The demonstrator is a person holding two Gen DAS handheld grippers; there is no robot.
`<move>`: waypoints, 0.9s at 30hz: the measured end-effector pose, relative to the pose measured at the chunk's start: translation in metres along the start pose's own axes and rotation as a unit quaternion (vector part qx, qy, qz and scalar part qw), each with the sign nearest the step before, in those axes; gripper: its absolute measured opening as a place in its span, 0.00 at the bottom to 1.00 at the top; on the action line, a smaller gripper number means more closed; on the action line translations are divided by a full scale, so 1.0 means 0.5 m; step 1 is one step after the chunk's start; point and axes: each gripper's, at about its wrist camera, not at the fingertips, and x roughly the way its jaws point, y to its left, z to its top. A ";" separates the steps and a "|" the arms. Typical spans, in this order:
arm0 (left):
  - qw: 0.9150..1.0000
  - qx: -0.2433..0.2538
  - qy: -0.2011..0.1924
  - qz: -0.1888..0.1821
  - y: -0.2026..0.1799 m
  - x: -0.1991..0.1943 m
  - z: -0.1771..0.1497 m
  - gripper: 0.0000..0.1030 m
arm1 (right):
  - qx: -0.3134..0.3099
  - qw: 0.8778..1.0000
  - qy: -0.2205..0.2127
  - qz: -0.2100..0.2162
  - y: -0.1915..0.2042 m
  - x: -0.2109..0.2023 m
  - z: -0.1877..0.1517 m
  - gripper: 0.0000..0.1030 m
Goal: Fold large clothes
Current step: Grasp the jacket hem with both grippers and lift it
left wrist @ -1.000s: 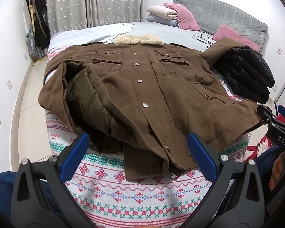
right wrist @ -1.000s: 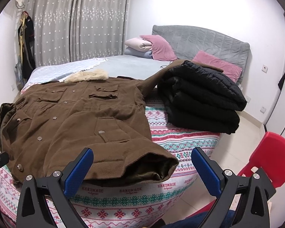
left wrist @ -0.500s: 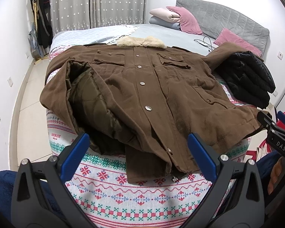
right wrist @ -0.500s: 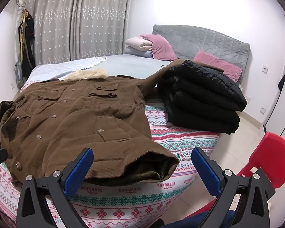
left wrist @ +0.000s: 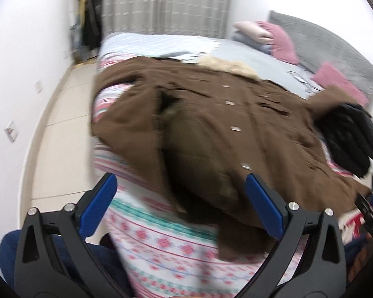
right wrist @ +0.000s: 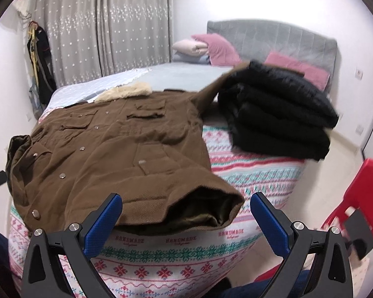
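Coat (right wrist: 116, 149) lies spread face-up across the foot of the bed (right wrist: 176, 253), brown, snaps showing, its pale fur collar (right wrist: 124, 92) toward the headboard. I see my left claw (left wrist: 181, 198) released, blue pads wide apart, empty, hovering over the coat's near hem; that view is blurred. My right claw (right wrist: 186, 213) is likewise released and empty, just short of the cuff (right wrist: 206, 211). A folded black jacket (right wrist: 278, 114) sits beside the coat.
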 end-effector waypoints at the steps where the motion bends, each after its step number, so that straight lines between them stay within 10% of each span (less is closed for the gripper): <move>1: 1.000 -0.009 0.002 0.009 0.013 0.007 0.004 1.00 | 0.003 1.000 0.006 -0.001 -0.004 0.004 -0.001 1.00; 11: 0.983 0.077 0.044 0.158 -0.006 0.139 0.070 1.00 | 0.013 0.998 0.056 -0.017 -0.028 0.073 -0.007 1.00; 16: 0.994 0.007 0.078 0.073 0.055 0.117 0.038 0.89 | 0.002 0.999 0.050 0.000 -0.027 0.070 -0.006 1.00; 22: 0.995 0.036 0.092 0.025 0.033 0.092 -0.031 0.89 | -0.134 0.976 0.066 0.160 0.044 0.023 -0.068 0.99; 27: 0.990 0.081 0.084 0.078 -0.002 0.129 -0.029 0.89 | -0.151 0.955 0.150 0.205 0.076 0.056 -0.109 0.82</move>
